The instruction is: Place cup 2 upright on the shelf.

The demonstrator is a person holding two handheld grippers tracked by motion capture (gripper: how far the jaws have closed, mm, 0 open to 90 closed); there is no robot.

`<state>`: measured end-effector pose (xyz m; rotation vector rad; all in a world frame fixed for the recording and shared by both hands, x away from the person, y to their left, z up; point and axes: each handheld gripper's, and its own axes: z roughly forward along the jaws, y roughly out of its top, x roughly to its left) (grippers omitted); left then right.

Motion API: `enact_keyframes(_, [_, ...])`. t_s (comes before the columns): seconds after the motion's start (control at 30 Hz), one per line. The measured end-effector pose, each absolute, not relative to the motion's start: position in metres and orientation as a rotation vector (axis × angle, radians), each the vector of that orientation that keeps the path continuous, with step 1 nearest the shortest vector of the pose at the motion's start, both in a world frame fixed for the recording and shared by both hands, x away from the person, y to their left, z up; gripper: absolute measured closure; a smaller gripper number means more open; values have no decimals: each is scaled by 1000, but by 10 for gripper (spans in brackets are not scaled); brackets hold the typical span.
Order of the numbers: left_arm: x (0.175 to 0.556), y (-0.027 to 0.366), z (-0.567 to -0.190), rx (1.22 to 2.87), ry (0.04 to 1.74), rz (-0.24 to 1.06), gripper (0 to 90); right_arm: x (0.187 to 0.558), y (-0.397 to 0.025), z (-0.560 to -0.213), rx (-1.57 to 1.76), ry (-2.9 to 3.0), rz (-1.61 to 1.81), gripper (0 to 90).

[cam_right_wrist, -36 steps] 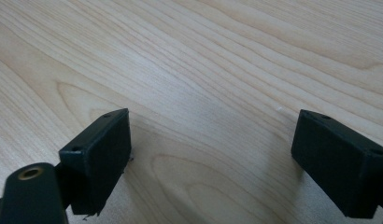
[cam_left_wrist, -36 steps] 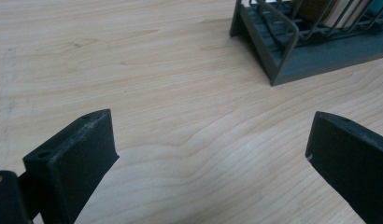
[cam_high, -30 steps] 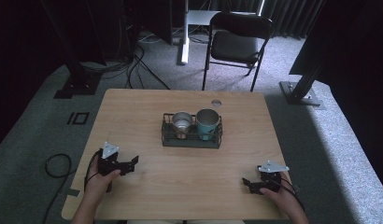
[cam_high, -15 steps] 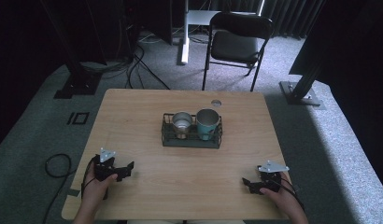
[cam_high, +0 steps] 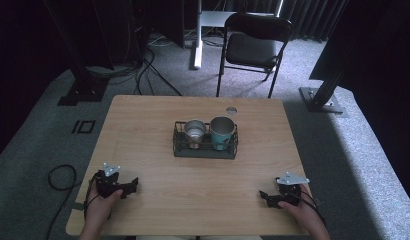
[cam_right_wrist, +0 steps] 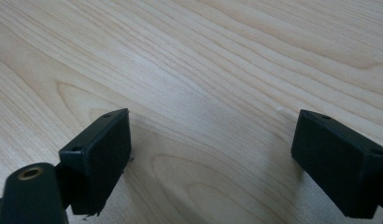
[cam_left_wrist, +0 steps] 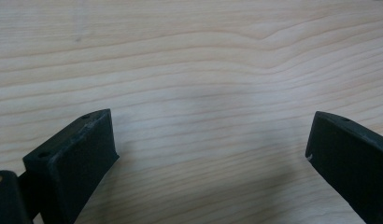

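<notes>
down low, 2 grippers (jaws apart)

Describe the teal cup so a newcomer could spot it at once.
Start at the wooden table and find the dark wire rack at its middle. Two cups stand in it; the teal cup is the right-hand, taller one, beside a shorter silver cup.
</notes>
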<state>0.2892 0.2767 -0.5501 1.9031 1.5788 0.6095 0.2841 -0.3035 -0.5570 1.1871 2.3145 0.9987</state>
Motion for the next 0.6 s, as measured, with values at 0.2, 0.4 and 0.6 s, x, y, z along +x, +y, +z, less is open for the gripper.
enact_keyframes(0.2, [286,285,-553,1901,1602,613,24,284,-304,-557,1186,2315,999,117])
enact_keyframes(0.4, [281,290,-554,1899,1625,640,24,284,-304,-557,1187,2315,999,118])
enact_keyframes(0.6, [278,296,-554,1860,1676,670,24,284,-303,-557,1187,2314,999,117])
